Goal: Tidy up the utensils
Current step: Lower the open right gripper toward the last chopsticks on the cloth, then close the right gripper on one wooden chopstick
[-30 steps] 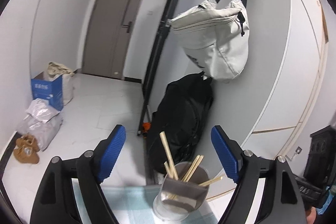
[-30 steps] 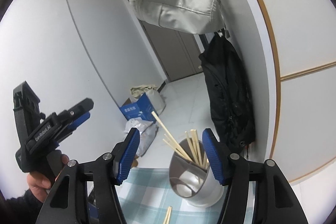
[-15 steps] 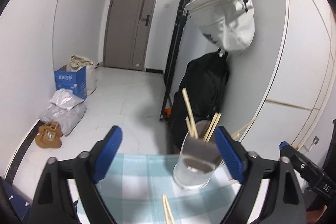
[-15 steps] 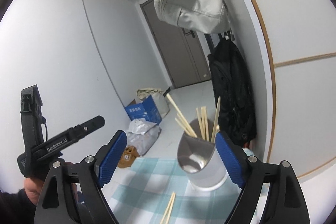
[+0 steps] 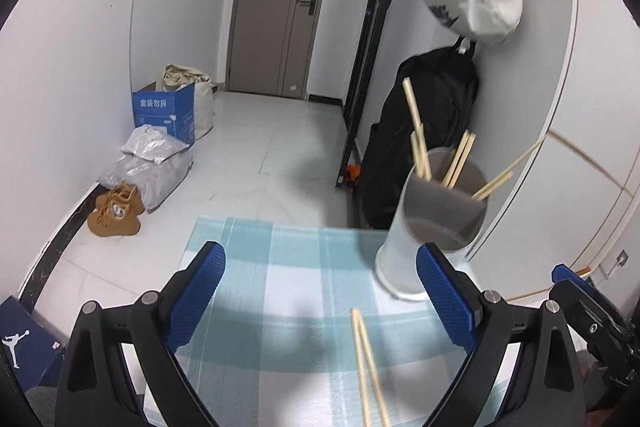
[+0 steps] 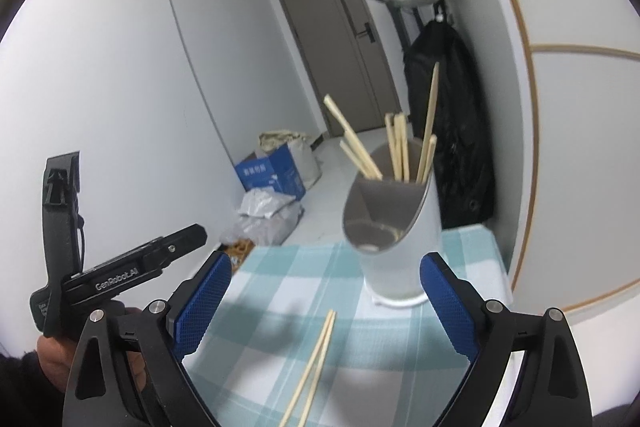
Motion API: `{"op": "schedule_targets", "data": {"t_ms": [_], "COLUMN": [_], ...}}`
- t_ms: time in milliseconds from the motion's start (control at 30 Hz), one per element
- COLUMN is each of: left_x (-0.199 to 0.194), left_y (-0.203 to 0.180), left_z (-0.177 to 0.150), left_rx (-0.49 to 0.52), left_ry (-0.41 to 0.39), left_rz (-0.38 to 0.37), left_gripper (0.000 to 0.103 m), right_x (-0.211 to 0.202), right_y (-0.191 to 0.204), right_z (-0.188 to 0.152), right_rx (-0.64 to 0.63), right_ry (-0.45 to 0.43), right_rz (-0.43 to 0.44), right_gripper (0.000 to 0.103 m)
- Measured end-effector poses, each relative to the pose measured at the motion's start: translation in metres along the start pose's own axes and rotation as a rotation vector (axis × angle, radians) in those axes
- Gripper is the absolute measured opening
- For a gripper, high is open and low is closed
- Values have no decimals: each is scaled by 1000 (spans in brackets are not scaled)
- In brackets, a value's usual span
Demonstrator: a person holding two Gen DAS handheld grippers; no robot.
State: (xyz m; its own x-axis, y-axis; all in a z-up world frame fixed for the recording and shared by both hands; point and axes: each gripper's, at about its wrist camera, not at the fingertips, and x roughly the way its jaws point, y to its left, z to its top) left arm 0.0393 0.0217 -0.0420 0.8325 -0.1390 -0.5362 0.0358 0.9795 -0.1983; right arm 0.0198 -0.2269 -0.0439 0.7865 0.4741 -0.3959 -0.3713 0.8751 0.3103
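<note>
A white utensil holder [image 5: 424,227] with a slanted rim stands at the far right of the teal checked cloth [image 5: 280,291]; several wooden chopsticks [image 5: 416,135] stick out of it. It also shows in the right wrist view [image 6: 400,239]. A loose pair of chopsticks [image 5: 368,367] lies on the cloth in front of it, also in the right wrist view [image 6: 312,371]. My left gripper [image 5: 320,303] is open and empty above the cloth. My right gripper [image 6: 324,303] is open and empty, just short of the holder.
The cloth covers a small table [image 6: 460,403] against a white wall panel. Beyond its far edge is a tiled floor with a blue box [image 5: 164,115], grey bags, brown shoes [image 5: 116,215] and a black bag [image 5: 424,131]. The left hand-held gripper's body [image 6: 120,267] shows at left.
Both grippers have pulled back and tilted down from the holder. More of the cloth and the loose pair of chopsticks have come into view. Both stay open.
</note>
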Motion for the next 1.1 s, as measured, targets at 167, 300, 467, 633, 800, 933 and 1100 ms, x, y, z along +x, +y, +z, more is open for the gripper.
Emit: {"op": "schedule_targets", "data": {"t_ms": [167,300,467,633,800,933,1100], "left_x": [15,26,43,54,60,53,56], "left_y": [5,18,39,65,82,86,97], "left_z": [-19,-31,-34,-28,-30,-28,-27], "left_rx": [7,-17,-51,-132,-197,-212,-243], "left_ry": [38,59,90,126,188,168,174], "left_rz": [-2,-4,51,123,118,122,113], "left_gripper": [94,94,94,94,94,94,94], "right_x": [23,44,74,115,152,169,186], "right_y": [3,0,-1,-5,-3,7,21], "right_z": [-19,-32,-42,-51,-58,-61,-68], "right_rx": [-18,-7,-19,-9,-50,-119,-240], "right_ry": [90,173,274,417,550,627,727], "right_rz": [-30,-44,-65,-107,-135,-151,-215], "right_gripper": [96,94,92,76,60,48,30]}}
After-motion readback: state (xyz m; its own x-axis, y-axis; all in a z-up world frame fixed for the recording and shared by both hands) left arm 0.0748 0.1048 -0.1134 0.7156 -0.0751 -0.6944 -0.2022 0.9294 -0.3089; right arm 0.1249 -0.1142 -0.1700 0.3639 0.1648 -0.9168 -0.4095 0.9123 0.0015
